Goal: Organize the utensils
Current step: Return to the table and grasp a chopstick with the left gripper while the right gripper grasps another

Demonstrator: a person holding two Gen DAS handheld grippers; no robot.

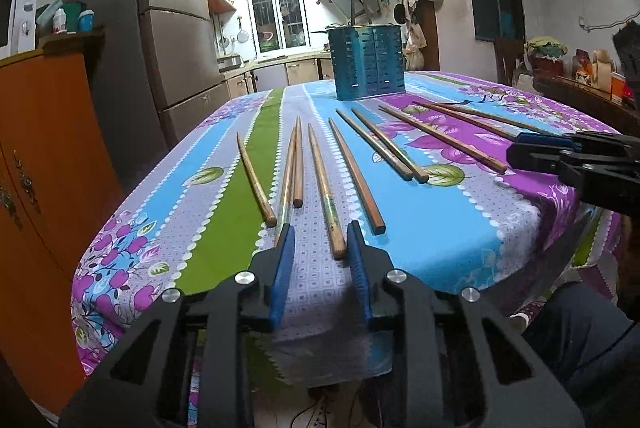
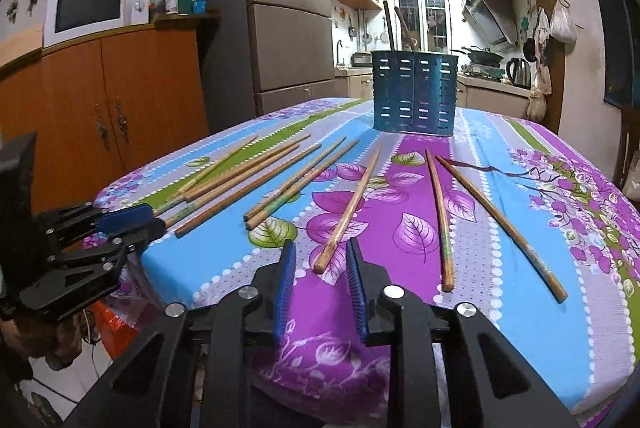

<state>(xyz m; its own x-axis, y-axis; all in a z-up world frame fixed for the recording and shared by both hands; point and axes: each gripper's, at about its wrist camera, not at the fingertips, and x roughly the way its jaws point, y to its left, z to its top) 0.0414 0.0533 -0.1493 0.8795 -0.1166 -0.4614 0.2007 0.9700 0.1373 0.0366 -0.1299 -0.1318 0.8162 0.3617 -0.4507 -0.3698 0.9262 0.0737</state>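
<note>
We observe a table (image 2: 500,328) under a glossy floral cloth banded in blue, purple, green and grey. Wooden chopsticks (image 2: 347,205) lie loose across it in a single layer, slender round sticks tapering toward the far edge, their thick ends toward the near edge. Several show worn, greenish paint near the thick end.

At the far edge stands the utensil holder (image 2: 414,92), a blue metal container with rows of slotted perforations. Two dark stick handles (image 2: 389,25) rise from it, upright and slightly tilted.

The left gripper (image 1: 321,240) hovers at the near edge, its jaws moderately parted and holding nothing. Its blue ribbed pads (image 1: 285,270) flank the thick end of one chopstick (image 1: 325,195); we cannot tell whether they touch it. A pair of sticks (image 1: 294,167) lies just beside that chopstick, toward the left edge.

The right gripper (image 2: 320,256) also hovers at the near edge, jaws equally parted and empty. The thick end of the chopstick in front of it rests on a purple leaf motif just beyond the fingertips, apart from them.

Two further sticks (image 2: 442,220) lie toward the right edge, converging at their thin ends.

A grey refrigerator (image 2: 288,7) and an orange wooden cabinet (image 2: 120,87) stand beyond the left edge.
</note>
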